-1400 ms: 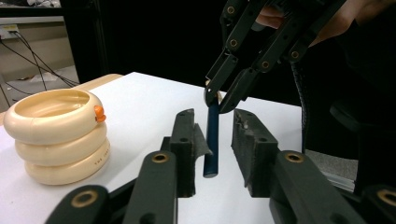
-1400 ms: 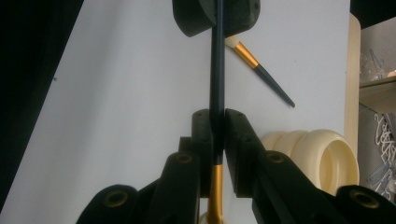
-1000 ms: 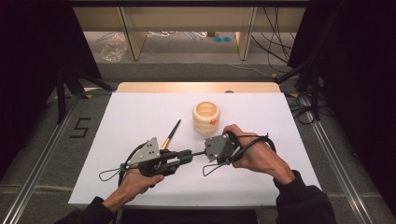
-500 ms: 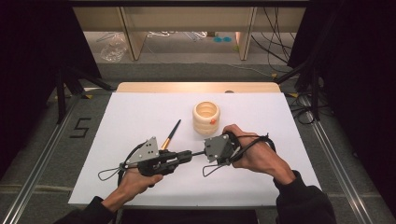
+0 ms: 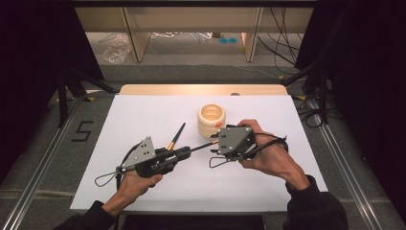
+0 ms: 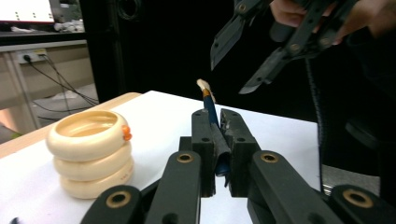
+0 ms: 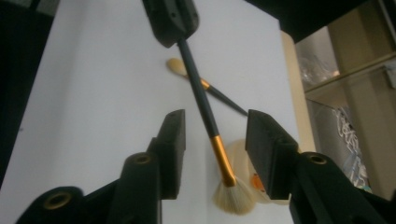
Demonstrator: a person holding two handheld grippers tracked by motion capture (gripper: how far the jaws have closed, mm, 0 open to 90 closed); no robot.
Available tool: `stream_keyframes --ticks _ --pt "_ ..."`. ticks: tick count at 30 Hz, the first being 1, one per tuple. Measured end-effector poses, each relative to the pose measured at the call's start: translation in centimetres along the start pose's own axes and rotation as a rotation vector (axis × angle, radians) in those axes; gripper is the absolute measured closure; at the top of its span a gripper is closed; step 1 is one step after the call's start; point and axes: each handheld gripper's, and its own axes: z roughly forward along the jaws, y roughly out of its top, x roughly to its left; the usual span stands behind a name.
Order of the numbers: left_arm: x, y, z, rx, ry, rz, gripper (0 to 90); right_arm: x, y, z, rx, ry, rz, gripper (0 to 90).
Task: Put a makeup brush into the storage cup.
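Illumination comes from overhead and falls mainly on the white bench (image 5: 143, 115), which reads bright and even in the high view, without glare. The surroundings at both sides are nearly black. Shadows under the hands are short and soft. The high view is slightly soft overall. In the left gripper view the background is dark and the near black tongs are blurred at the bottom edge. In the right gripper view the white surface looks greyish, and the near tongs are out of focus.
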Motion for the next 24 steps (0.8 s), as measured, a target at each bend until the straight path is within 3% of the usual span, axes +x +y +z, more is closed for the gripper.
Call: stream_keyframes --ticks 1,2,3,4,6,7,13,17,21,24 --pt "0.0 0.0 0.0 0.0 0.0 0.0 84.8 0.0 0.0 0.0 0.0 0.0 0.0 57.4" --pt "0.0 0.0 -0.1 -0.004 0.015 0.014 84.8 -0.2 -0.1 0.0 -0.059 -0.018 0.043 54.0" --pt "0.0 0.0 -0.1 -0.004 0.015 0.014 84.8 -0.2 -0.1 0.0 -0.059 -0.018 0.043 54.0" --pt "0.0 0.0 -0.2 -0.009 0.03 0.015 84.8 -0.4 -0.2 -0.2 -0.085 -0.055 0.083 50.5" --pt "0.1 0.1 -0.2 -0.013 0.035 0.019 84.8 -0.4 -0.3 -0.3 -0.09 -0.064 0.103 49.3" --pt "0.1 0.1 -0.3 -0.022 0.052 0.018 84.8 -0.3 -0.5 -0.6 -0.113 -0.073 0.197 46.1" --pt "0.4 0.2 -0.6 -0.054 0.082 0.012 84.8 -0.2 -1.5 -1.3 -0.153 -0.123 0.325 42.5" --pt "0.4 0.2 -0.7 -0.057 0.089 0.015 84.8 0.1 -2.3 -1.2 -0.208 -0.107 0.425 42.2" --pt "0.3 0.3 -0.7 -0.059 0.096 0.018 84.8 0.5 -2.8 -0.9 -0.224 -0.089 0.498 40.6" --pt "0.3 0.3 -0.8 -0.066 0.104 0.017 84.8 0.7 -3.2 -0.6 -0.248 -0.039 0.564 40.3"
